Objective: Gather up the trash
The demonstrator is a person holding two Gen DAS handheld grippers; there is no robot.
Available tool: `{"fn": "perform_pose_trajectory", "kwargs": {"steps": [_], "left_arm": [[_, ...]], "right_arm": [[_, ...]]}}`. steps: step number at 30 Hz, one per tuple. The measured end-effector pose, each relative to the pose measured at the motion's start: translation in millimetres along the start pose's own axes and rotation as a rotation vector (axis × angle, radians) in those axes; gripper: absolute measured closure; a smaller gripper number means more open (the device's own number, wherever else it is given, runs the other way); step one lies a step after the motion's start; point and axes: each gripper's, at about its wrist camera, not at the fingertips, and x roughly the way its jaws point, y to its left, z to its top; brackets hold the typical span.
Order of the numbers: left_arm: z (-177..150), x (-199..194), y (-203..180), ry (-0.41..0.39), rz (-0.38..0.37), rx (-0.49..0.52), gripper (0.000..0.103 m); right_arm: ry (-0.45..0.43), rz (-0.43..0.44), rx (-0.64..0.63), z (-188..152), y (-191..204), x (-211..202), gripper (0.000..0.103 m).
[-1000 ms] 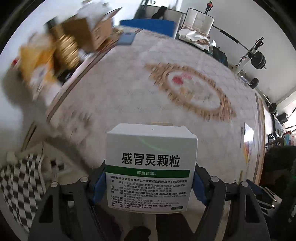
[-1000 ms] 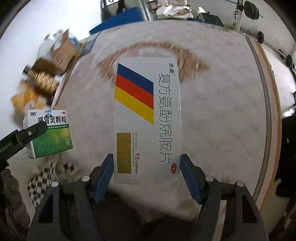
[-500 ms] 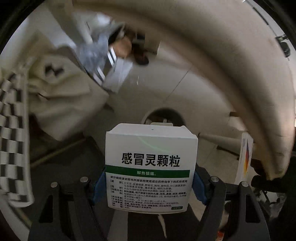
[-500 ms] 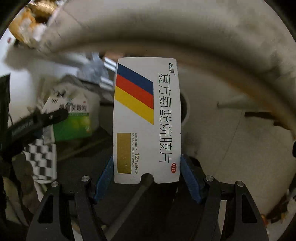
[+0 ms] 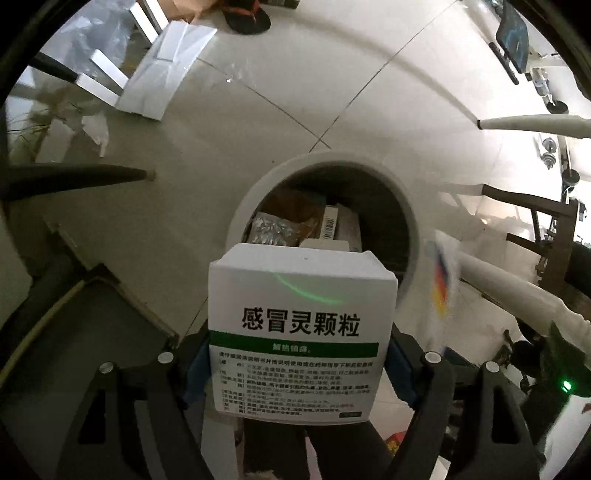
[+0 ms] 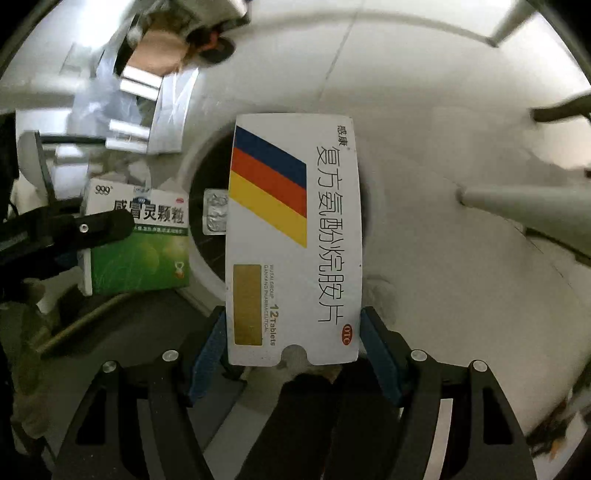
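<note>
My left gripper [image 5: 297, 363] is shut on a white and green medicine box [image 5: 301, 332] and holds it just above the near rim of a round white trash bin [image 5: 406, 218] on the floor. The bin holds foil packs and cartons. My right gripper [image 6: 293, 345] is shut on a flat white tablet box [image 6: 295, 236] with blue, red and yellow stripes, held over the same bin [image 6: 199, 266]. In the right wrist view the left gripper [image 6: 74, 230] with the green box [image 6: 138, 240] is at the left. The tablet box shows blurred at the right of the left wrist view [image 5: 443, 284].
Pale tiled floor [image 5: 332, 92] surrounds the bin. Flat white cardboard [image 5: 162, 74], plastic wrap and a dark shoe [image 5: 247, 18] lie beyond it. Table or chair legs [image 5: 85, 177] cross the floor at left, pale legs [image 6: 517, 210] at right.
Both grippers swung down from the patterned tabletop to the floor and now hold their boxes over the trash bin, which has come closer. Both grips are unchanged.
</note>
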Motion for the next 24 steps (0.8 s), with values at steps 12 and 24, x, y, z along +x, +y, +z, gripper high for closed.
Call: {"fn": "perform_pose_trajectory", "kwargs": {"steps": [12,24], "left_arm": [[-52.0,-64.2,-1.4,-0.182,0.191,0.028,0.0],[-154.6,-220.6,-82.6,-0.283,0.312,0.215,0.0]], "right_arm": [[-0.12,-0.113,0.042,-25.4,1.2,-37.3,0.0],[-0.207,-0.07,0.097,-99.2,19.0,-251.0,0.0]]}}
